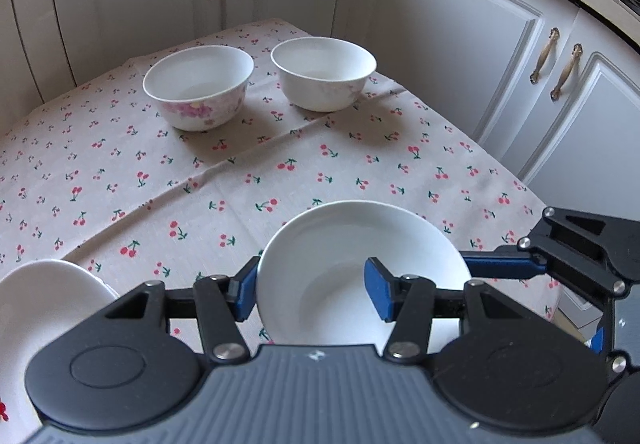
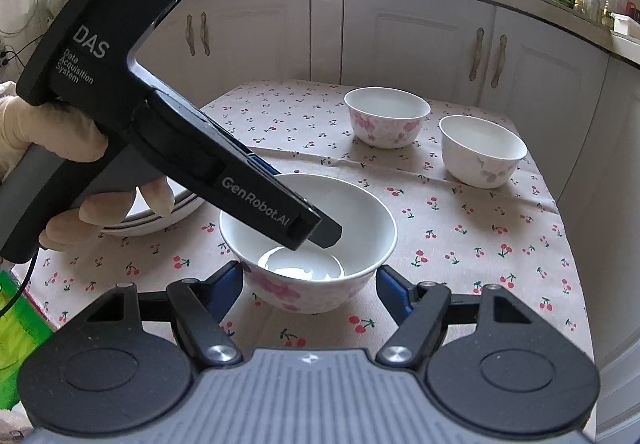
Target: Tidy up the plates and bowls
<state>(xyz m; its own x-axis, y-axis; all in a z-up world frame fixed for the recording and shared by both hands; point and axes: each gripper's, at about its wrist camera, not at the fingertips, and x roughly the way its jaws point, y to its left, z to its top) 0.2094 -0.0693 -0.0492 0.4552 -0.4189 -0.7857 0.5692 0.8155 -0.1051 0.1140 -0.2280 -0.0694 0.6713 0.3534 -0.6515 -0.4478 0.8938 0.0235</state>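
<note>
A white bowl with pink flowers (image 2: 308, 240) stands near the table's front, also in the left wrist view (image 1: 360, 272). My left gripper (image 1: 310, 286) straddles its near rim, one finger outside, one inside; the jaws stand open. It reaches in from the left in the right wrist view (image 2: 316, 228). My right gripper (image 2: 310, 286) is open, its fingers either side of the bowl's base without touching. Two more flowered bowls (image 2: 386, 120) (image 2: 482, 150) stand at the far side, also seen from the left wrist (image 1: 199, 86) (image 1: 323, 72). Stacked white plates (image 2: 160, 216) lie at the left.
The table wears a cherry-print cloth (image 1: 160, 172). White kitchen cabinets (image 1: 440, 24) close in behind and to the right of the table. A plate rim (image 1: 40, 292) shows at the left wrist view's lower left. A green bag (image 2: 16, 332) sits below the table's left edge.
</note>
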